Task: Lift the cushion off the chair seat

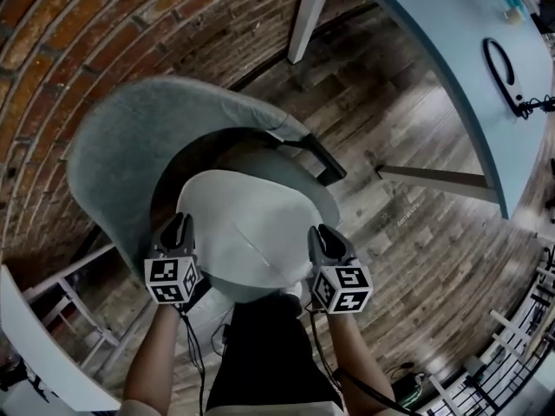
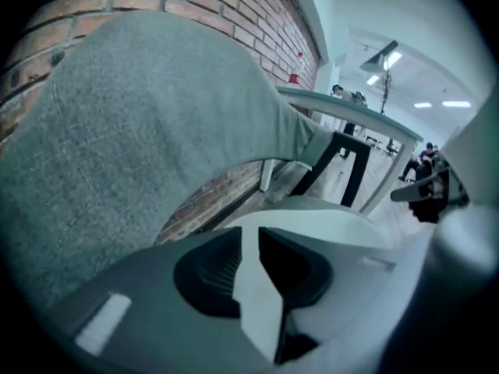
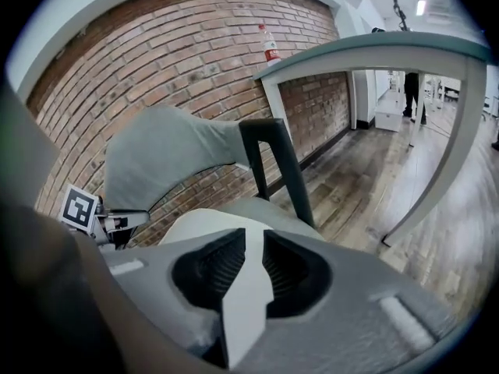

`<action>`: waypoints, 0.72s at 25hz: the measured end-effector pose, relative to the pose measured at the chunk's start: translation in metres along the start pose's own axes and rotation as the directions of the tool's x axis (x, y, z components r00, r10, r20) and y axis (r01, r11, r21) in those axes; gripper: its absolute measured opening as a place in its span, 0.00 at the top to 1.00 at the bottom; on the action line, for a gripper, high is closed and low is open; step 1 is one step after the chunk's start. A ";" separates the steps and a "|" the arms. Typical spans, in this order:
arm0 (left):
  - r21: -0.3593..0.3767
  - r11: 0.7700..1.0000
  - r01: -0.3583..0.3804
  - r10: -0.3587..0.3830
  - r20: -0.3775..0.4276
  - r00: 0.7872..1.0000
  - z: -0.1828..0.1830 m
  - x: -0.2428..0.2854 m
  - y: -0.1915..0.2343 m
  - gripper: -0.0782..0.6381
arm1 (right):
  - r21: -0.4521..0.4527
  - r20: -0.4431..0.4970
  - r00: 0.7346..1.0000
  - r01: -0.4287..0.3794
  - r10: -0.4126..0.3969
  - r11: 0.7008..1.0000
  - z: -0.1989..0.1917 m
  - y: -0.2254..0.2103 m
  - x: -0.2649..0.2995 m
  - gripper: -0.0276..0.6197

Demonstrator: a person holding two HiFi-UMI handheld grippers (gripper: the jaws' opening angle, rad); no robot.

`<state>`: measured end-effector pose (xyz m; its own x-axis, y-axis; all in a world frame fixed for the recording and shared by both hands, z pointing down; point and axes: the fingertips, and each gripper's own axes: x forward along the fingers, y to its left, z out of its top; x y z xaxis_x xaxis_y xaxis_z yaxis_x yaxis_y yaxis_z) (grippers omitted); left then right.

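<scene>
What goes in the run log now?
left tool: slightly open, beside cushion | right tool: slightly open, beside cushion | cushion: on chair, not lifted

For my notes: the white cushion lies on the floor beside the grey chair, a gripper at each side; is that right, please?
Not quite: the white cushion lies on the seat of the grey chair, not the floor. The head view shows it, with the left gripper and right gripper at its sides.

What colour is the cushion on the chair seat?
The cushion is off-white, plain, against the grey chair; the head view shows it best.
</scene>
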<state>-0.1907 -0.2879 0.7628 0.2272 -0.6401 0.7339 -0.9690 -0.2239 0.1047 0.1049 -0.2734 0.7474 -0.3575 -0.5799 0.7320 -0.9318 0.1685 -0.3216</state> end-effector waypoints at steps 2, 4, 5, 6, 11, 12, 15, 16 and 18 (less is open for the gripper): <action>0.026 1.000 0.007 -0.007 0.005 1.000 -0.002 0.009 0.003 0.81 | 0.010 -0.012 1.000 0.003 -0.003 1.000 -0.006 -0.005 0.009 0.84; 0.054 0.998 0.015 -0.016 0.014 1.000 -0.003 0.018 0.004 0.77 | 0.012 -0.021 1.000 0.014 -0.014 1.000 -0.011 -0.011 0.015 0.81; 0.057 0.998 0.020 -0.021 0.011 1.000 -0.005 0.022 0.004 0.74 | 0.012 -0.026 0.999 0.022 -0.021 1.000 -0.014 -0.014 0.017 0.80; 0.054 0.998 0.024 -0.024 0.002 1.000 -0.008 0.027 0.006 0.71 | 0.012 -0.032 0.999 0.029 -0.028 1.000 -0.017 -0.017 0.020 0.80; 0.013 0.999 0.036 -0.035 -0.049 0.998 -0.024 0.050 0.013 0.55 | 0.024 -0.057 0.998 0.023 -0.021 0.999 -0.030 -0.024 0.035 0.63; 0.003 0.999 0.037 -0.037 -0.057 0.998 -0.027 0.053 0.014 0.53 | 0.027 -0.061 0.998 0.017 -0.016 0.999 -0.033 -0.025 0.038 0.60; -0.029 0.999 0.040 -0.043 -0.081 0.996 -0.038 0.063 0.018 0.42 | 0.033 -0.076 0.997 0.000 0.002 0.999 -0.042 -0.026 0.047 0.49; -0.038 0.999 0.039 -0.042 -0.088 0.995 -0.041 0.066 0.019 0.40 | 0.037 -0.082 0.997 -0.003 0.006 0.999 -0.045 -0.026 0.050 0.47; -0.056 0.998 0.033 -0.039 -0.102 0.994 -0.046 0.070 0.021 0.35 | 0.046 -0.093 0.996 -0.007 0.012 0.999 -0.051 -0.026 0.054 0.43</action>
<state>-0.1993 -0.3039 0.8469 0.2535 -0.5526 0.7940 -0.9648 -0.2038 0.1662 0.1068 -0.2690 0.8262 -0.3727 -0.5012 0.7809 -0.9252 0.1361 -0.3543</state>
